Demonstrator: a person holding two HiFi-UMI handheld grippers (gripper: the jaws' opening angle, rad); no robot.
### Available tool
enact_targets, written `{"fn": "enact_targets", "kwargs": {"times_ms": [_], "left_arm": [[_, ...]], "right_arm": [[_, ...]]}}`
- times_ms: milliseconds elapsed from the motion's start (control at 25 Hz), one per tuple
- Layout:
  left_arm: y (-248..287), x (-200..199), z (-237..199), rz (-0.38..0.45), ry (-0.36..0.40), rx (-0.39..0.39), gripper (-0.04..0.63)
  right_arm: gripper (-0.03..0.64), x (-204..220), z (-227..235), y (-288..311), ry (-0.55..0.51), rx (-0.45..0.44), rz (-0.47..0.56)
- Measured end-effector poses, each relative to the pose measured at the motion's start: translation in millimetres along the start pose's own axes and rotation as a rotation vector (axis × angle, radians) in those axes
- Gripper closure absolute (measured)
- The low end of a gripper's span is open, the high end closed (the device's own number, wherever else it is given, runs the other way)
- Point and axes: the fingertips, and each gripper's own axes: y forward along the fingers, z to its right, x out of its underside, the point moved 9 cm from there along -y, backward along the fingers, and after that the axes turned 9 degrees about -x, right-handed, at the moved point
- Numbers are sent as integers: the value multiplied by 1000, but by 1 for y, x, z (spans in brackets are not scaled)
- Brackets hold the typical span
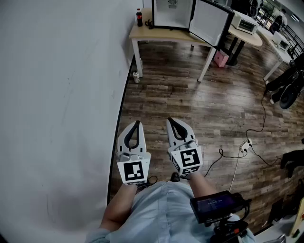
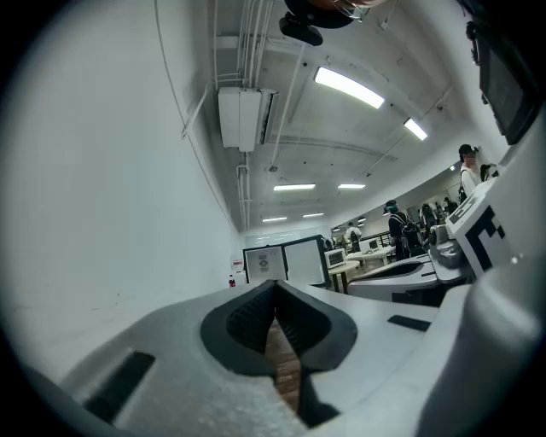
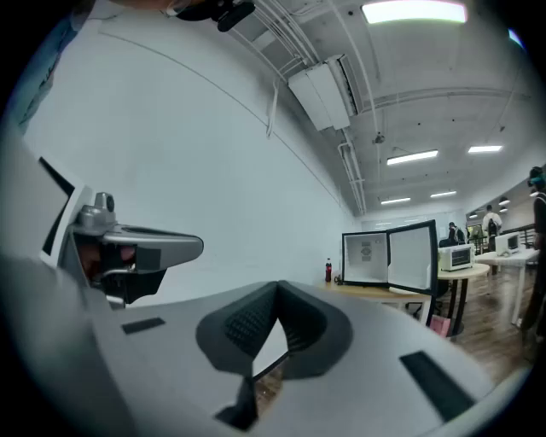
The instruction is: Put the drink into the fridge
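The drink, a dark cola bottle [image 1: 139, 17] with a red label, stands far ahead on a wooden table [image 1: 161, 34], just left of a small black fridge [image 1: 172, 13] whose door [image 1: 210, 21] hangs open to the right. Both grippers are held close to the person's body, level and pointing toward the table. My left gripper [image 1: 137, 124] is shut with nothing in it, and so is my right gripper [image 1: 172, 121]. In the right gripper view the bottle [image 3: 328, 270] and fridge [image 3: 365, 256] show small beyond the closed jaws. The left gripper view also shows the fridge [image 2: 264, 265] in the distance.
A white wall [image 1: 61, 95] runs along the left. Wood floor lies between me and the table. A small bottle [image 1: 136, 77] stands by the table leg, a pink box [image 1: 220, 59] under the table, and cables with a power strip [image 1: 244, 144] lie at the right. A microwave [image 1: 245, 23] sits on another desk.
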Motion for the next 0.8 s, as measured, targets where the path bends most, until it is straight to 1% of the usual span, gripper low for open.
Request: {"fn": "enact_targets", "kwargs": {"times_ms": [120,360,600,720,800], "left_arm": [[2,3,-5,17,20,4,588],[-10,7,-17,8,4,14,588],[-26,15,-52,-5,3,29,588],[-28,16,-74,-17,6,41,588],[-26,20,-86,-23,5,46,588]], "right_arm": [[612,0,-3,4,-5,-3,-4],[612,2,-22,8,-6,-3,-7],[611,4,-54,22,38,6,38],[606,-2,-66,34,37,25,56],[452,-3,-70,43,35,35,49]]}}
